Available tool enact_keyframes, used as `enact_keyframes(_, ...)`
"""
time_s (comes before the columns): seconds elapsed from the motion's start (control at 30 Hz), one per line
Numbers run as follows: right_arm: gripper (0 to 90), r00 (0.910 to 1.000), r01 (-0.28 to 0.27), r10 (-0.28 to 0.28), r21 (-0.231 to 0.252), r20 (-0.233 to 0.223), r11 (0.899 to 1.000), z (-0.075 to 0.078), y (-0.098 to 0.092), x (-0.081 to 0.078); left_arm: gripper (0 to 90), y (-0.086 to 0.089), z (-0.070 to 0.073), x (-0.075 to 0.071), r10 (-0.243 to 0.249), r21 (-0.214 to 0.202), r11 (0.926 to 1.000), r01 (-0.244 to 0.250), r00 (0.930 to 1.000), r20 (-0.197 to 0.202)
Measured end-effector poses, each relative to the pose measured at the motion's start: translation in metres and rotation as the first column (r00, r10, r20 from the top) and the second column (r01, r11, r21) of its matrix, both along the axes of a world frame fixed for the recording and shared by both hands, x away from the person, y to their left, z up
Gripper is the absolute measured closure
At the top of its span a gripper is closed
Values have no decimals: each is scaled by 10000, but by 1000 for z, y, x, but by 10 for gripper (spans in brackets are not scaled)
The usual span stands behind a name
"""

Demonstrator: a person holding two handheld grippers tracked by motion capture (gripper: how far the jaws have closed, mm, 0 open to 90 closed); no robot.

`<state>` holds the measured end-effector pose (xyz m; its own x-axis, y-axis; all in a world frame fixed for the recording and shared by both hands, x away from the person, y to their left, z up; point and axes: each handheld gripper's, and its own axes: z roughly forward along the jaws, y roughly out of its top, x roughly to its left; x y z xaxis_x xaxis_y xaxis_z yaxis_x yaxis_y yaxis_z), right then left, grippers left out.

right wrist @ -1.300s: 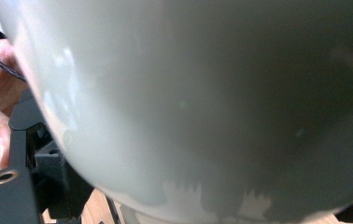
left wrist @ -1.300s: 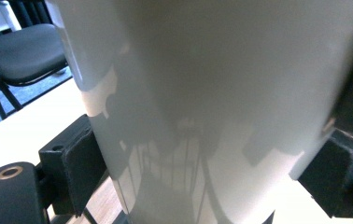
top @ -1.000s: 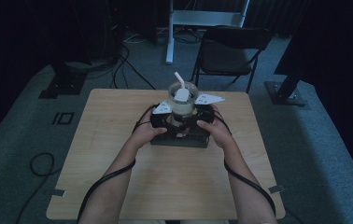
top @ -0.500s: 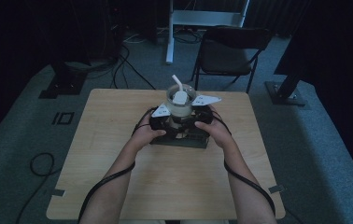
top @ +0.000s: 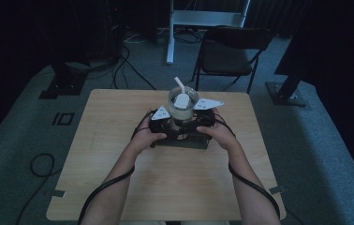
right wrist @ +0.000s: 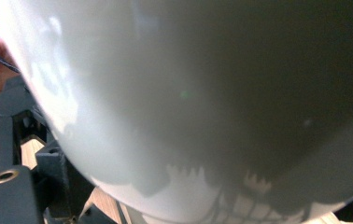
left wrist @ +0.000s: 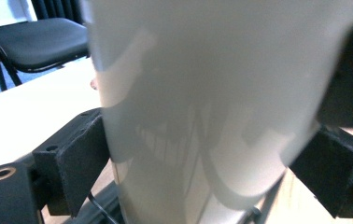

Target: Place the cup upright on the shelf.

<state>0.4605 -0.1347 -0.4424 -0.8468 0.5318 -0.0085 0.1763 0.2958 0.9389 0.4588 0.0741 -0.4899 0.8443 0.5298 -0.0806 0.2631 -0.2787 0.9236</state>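
Observation:
A clear round cup (top: 183, 108) with a white scoop (top: 181, 97) standing in it sits over a flat dark base (top: 187, 141) at the table's far middle. My left gripper (top: 164, 123) holds the cup from the left and my right gripper (top: 202, 121) from the right. In the left gripper view the cup's pale wall (left wrist: 202, 93) sits between both black pads (left wrist: 74, 163), which press on its sides. In the right gripper view the cup (right wrist: 202, 93) is very close, with a black finger (right wrist: 53, 179) against its lower left side.
The pale wooden table (top: 165, 187) has bare room in front of the hands and on both sides. A black folding chair (top: 231, 51) stands beyond the far edge, with a white post (top: 170, 33) and dark stand bases (top: 62, 84) on the floor.
The hands, grippers and cup have shifted only slightly, and the scoop handle leans a little differently. Both grips stay the same.

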Motion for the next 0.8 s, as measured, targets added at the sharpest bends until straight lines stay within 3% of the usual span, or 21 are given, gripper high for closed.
enact_keyframes(0.5,87,9995,304,-307,519,56,9982,-8,-2,-3,107,2,4,-3,205,-77,9998,-204,9996,173)
enact_keyframes(0.6,93,9993,322,-319,103,-192,9994,-11,-6,-5,110,2,5,-4,299,-51,9995,-298,9993,242)
enact_keyframes(0.63,93,9994,305,-301,183,-196,9994,-12,-8,-6,111,3,5,-5,302,-113,9995,-300,9995,120)
enact_keyframes(0.7,93,9995,254,-258,242,177,9994,-12,-11,-10,111,3,5,-6,332,-113,9994,-330,9994,129)
enact_keyframes(0.8,94,9988,432,-440,383,194,9983,-11,-13,-13,113,5,6,-9,503,-202,9986,-498,9984,272)
